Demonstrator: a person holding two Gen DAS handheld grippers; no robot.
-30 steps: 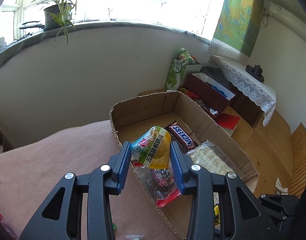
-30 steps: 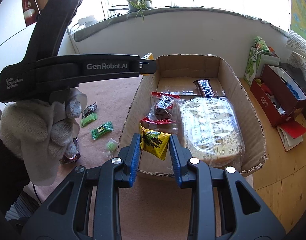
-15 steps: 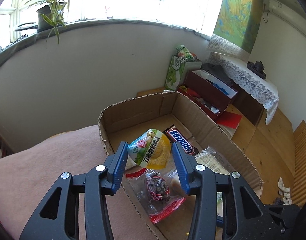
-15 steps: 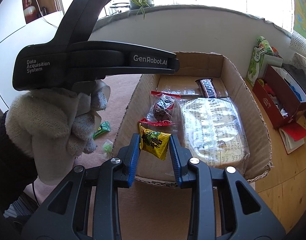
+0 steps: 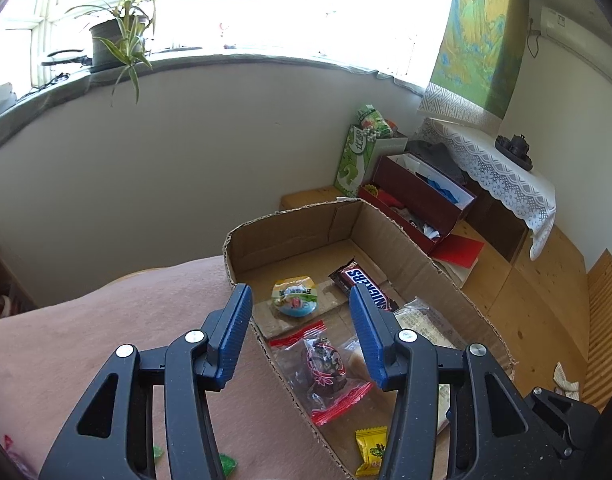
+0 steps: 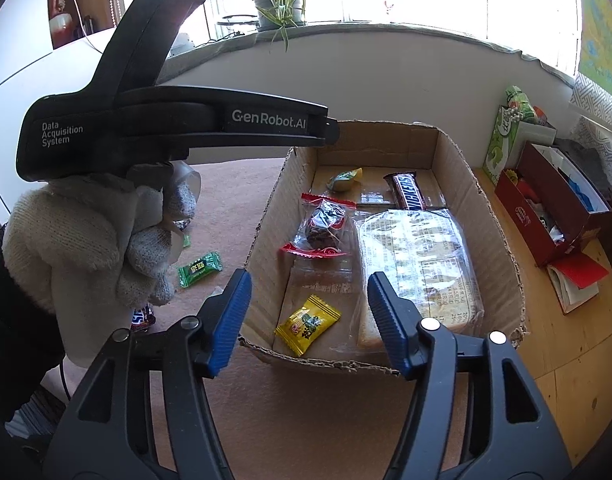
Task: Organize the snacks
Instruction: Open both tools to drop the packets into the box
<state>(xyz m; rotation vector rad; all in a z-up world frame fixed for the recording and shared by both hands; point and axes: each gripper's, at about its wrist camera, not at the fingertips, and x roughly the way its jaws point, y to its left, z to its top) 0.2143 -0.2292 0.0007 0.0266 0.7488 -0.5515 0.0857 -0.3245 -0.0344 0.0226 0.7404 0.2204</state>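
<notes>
Both sets of jaws stand spread wide with nothing between them; my left gripper (image 5: 301, 334) hangs over the cardboard box (image 6: 454, 160), my right gripper (image 6: 306, 316) over the box's near lip; everything I say next is measured from that box. Inside it: a round jelly cup (image 5: 295, 297) with a glossy printed lid at the far end, a Snickers bar (image 6: 405, 191) beside it, a clear bag with red sealed ends (image 6: 324, 226) around something dark mid-floor, a big crinkly clear bread pack (image 6: 420, 268) along the right wall, and a yellow candy (image 6: 308, 325) in a shiny pillow wrapper at the near end. What's left, I judge, is outside the box, left of its left wall on the pink cloth (image 6: 233, 188); the green wrapped candy (image 6: 199, 269) lies flat, long axis slanting up toward the box, twisted ends free; a dark wrapped piece (image 6: 142, 317) sits nearer me. From my right jaws the green one is left and slightly ahead; the gloved left hand (image 6: 105, 240) hangs almost above it, so I reckon the left arm is nearer; slick wrapper, soft cloth, so pinch across its short side.
</notes>
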